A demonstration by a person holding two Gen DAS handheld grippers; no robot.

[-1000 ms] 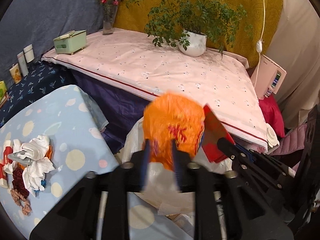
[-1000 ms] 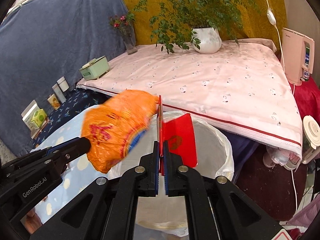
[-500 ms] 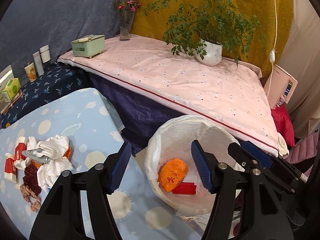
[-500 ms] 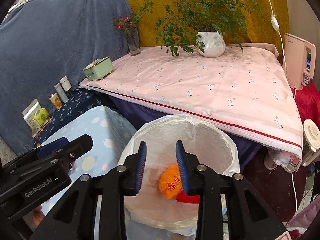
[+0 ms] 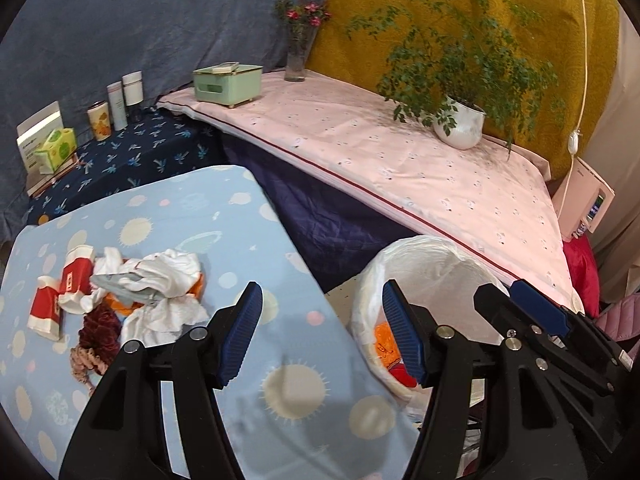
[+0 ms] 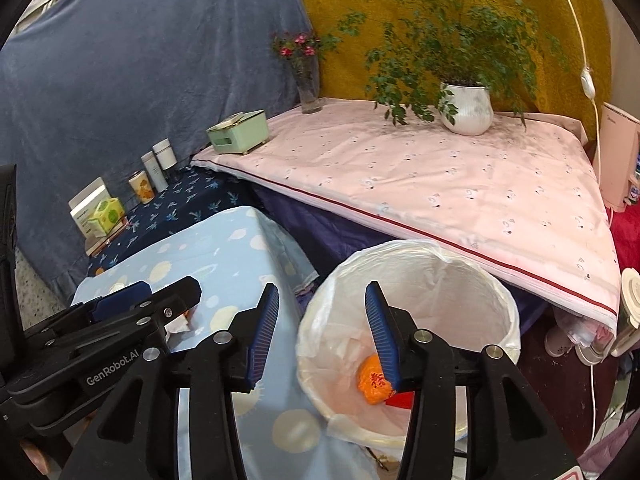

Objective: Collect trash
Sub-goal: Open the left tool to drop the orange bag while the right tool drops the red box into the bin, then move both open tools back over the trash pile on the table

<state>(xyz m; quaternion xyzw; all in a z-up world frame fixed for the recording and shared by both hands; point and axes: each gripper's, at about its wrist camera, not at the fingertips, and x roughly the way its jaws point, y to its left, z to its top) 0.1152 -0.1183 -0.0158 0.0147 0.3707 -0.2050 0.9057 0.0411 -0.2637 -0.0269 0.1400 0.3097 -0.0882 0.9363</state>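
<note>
Trash collection stands partly done at my low blue-spotted surface (image 5: 248, 240). Two pieces already lie at the bottom of the white-lined bin (image 6: 472, 276) on the floor just beside that surface: an orange crumpled bag (image 6: 372, 380) and a red packet (image 6: 400, 400) touching it.

My left hand-held gripper (image 5: 320, 336) hangs over the surface's edge with its blue pads well apart and nothing between them. My right hand-held gripper (image 6: 320, 332) hovers above the bin's rim, its jaws opening, also with nothing in them.

What is left, as I judge it, is the heap (image 5: 132, 292) on the far-left part of the surface: crumpled white tissues (image 5: 168, 272), two red-and-white cartons (image 5: 60, 296), a scrap of orange wrapper peeking from under the tissues, and a dark red fuzzy bundle (image 5: 100, 328) with a pale braided piece below it. The heap lies well apart from the bin, so several more trips look necessary. Whether more litter sits behind my left hand-held gripper, I cannot tell.
</note>
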